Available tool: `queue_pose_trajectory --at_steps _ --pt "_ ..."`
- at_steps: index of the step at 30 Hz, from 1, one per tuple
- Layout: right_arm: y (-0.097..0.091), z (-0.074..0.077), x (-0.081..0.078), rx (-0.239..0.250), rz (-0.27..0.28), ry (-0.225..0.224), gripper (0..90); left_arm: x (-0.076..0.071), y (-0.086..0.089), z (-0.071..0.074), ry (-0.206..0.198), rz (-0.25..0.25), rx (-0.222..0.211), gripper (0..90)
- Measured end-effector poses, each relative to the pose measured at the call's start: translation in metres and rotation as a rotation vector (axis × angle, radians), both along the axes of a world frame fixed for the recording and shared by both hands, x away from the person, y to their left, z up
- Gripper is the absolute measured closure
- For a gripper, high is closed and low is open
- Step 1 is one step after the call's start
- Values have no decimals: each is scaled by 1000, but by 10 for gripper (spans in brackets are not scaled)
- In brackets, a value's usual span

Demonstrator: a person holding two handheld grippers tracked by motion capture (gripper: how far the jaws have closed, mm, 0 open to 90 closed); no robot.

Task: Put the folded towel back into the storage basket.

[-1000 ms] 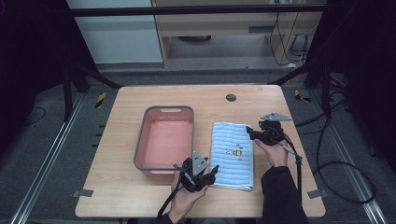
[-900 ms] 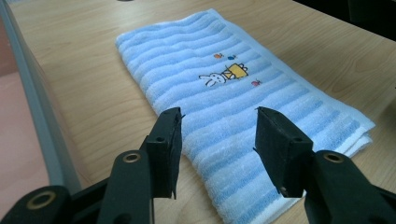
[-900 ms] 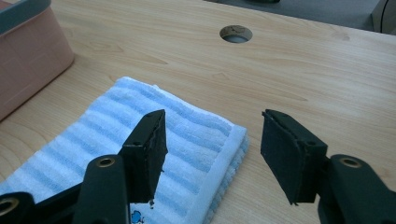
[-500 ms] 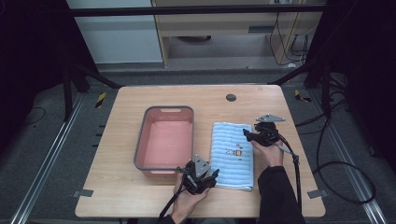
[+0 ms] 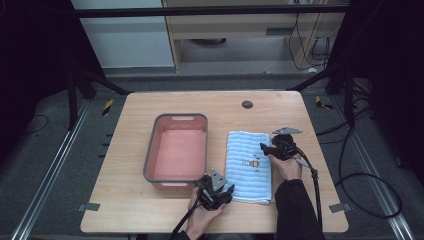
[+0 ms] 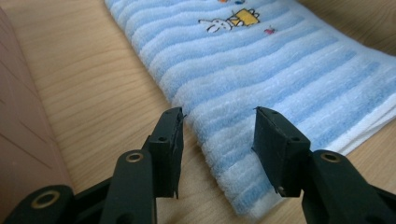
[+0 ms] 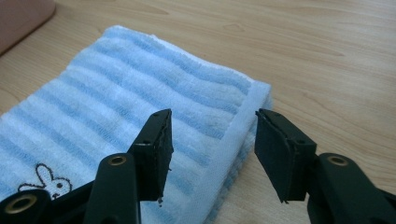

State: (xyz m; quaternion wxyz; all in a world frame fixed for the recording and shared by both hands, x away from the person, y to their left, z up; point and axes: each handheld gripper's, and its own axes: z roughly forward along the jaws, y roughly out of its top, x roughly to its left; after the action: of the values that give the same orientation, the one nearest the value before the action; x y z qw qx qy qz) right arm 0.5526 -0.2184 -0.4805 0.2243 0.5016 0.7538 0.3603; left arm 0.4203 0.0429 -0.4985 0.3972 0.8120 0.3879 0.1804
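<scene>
A folded blue-and-white striped towel with a small rabbit picture lies on the wooden table, right of a pink tub. My left gripper is open at the towel's near left corner; in the left gripper view its jaws straddle the towel's edge. My right gripper is open at the towel's far right edge; in the right gripper view its jaws stand on either side of the white hem near the corner. Neither gripper holds anything.
The grey-rimmed pink tub stands close to the left of my left gripper. A dark round hole marks the table's far side. Bare wood lies right of the towel. Cables trail off the table's right.
My left gripper has come forward and right to the towel's near left corner. My right gripper has edged left over the towel's right hem. The towel lies as before.
</scene>
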Motion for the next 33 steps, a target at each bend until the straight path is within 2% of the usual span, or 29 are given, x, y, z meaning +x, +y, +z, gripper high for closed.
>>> queue_pose_trajectory --at_steps 7,9,11,15,16,25,28,33 --pt "3 -7 1 -21 7 37 500 1 0 -5 16 13 -8 532" --pt "2 -10 1 -11 4 34 516 1 1 -5 20 16 -10 538" --pt "-1 -13 1 -8 -4 56 523 1 0 -6 26 23 -9 540" --pt "-6 -17 1 13 -12 68 538 2 -1 -7 32 27 -10 560" --pt "-6 -18 2 28 -11 81 554 1 -1 -7 35 26 -13 573" --pt "-2 -19 0 39 5 85 700 0 -4 -7 48 29 -27 669" --pt "-3 -20 0 72 13 98 775 0 -4 -7 54 28 -33 723" --pt "-3 -19 0 85 18 103 818 0 -5 -5 54 29 -28 810"
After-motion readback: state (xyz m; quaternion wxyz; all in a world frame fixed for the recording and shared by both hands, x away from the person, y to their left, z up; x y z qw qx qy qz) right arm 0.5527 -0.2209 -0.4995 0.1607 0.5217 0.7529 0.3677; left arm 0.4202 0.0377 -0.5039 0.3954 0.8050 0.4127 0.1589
